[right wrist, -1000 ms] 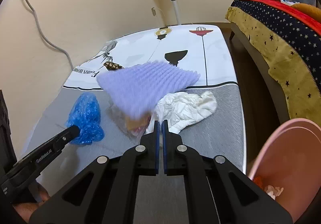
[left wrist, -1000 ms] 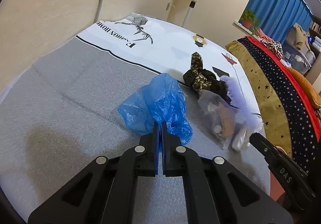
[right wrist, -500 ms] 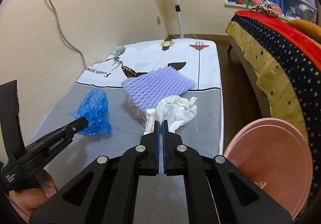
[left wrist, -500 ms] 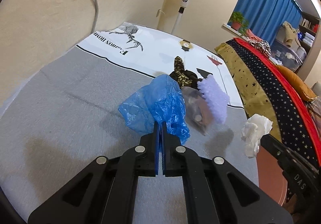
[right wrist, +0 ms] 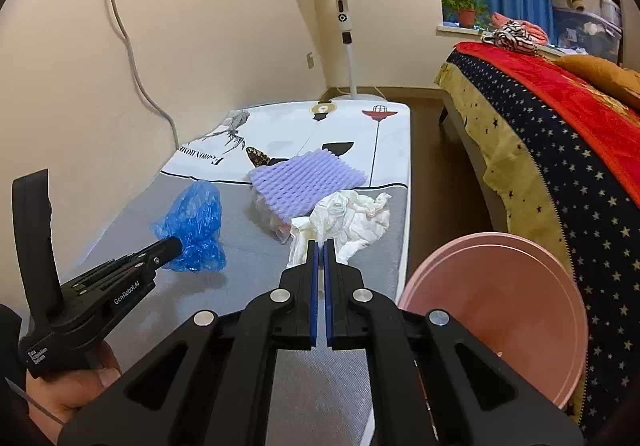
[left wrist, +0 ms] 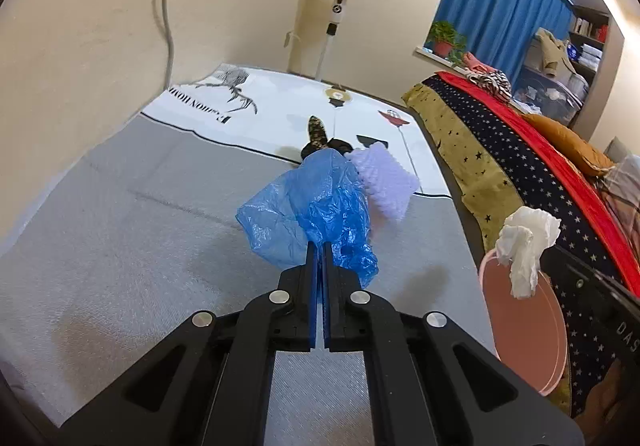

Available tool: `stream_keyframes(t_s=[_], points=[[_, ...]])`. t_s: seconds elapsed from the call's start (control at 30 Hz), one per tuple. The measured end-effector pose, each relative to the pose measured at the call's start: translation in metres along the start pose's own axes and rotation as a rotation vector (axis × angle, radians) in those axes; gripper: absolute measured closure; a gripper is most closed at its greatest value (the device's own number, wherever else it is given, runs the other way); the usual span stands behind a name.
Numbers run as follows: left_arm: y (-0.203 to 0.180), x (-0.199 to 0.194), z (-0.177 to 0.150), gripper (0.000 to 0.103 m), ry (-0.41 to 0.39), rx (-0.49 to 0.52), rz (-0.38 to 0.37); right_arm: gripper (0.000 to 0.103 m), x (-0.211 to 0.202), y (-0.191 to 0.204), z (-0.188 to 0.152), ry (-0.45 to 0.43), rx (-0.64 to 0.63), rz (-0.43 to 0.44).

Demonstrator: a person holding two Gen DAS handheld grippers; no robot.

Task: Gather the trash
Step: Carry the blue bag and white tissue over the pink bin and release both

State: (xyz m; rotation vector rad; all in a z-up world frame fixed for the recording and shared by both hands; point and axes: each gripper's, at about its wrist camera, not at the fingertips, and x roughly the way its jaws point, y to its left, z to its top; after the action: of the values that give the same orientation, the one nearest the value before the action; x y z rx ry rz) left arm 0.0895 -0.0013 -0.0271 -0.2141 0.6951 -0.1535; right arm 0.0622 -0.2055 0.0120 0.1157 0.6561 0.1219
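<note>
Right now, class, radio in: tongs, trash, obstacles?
Left tongs shut on blue plastic bag. Right tongs shut on white tissue. Pink bin beside mat, path clear.

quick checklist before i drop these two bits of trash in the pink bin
1. Left tongs shut on the blue plastic bag: ok.
2. Right tongs shut on the white tissue: ok.
3. Both pieces lifted off the mattress: ok, each hangs from its tongs.
4. Pink bin within view and open on top: ok, at the right of the mattress.
5. Tissue above the bin mouth: ok in the left view, at its near rim.
6. Blue bag above the bin: not ok, it hangs over the mattress.
</note>
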Motion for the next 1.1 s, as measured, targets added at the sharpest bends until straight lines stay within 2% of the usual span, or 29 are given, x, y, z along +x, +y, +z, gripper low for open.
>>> stream_keyframes(t_s=[0.37,1.1], points=[[-0.016,-0.013,-0.006,0.101,-0.014,0.06,-0.016,0.1,-0.027,-0.002,-0.004,-0.036,-0.007,-0.012],[-0.048,-0.014,-0.009,0.101,-0.028,0.113,-0.073,0.1,-0.05,-0.025,-0.003,-0.074,0.031,-0.071]])
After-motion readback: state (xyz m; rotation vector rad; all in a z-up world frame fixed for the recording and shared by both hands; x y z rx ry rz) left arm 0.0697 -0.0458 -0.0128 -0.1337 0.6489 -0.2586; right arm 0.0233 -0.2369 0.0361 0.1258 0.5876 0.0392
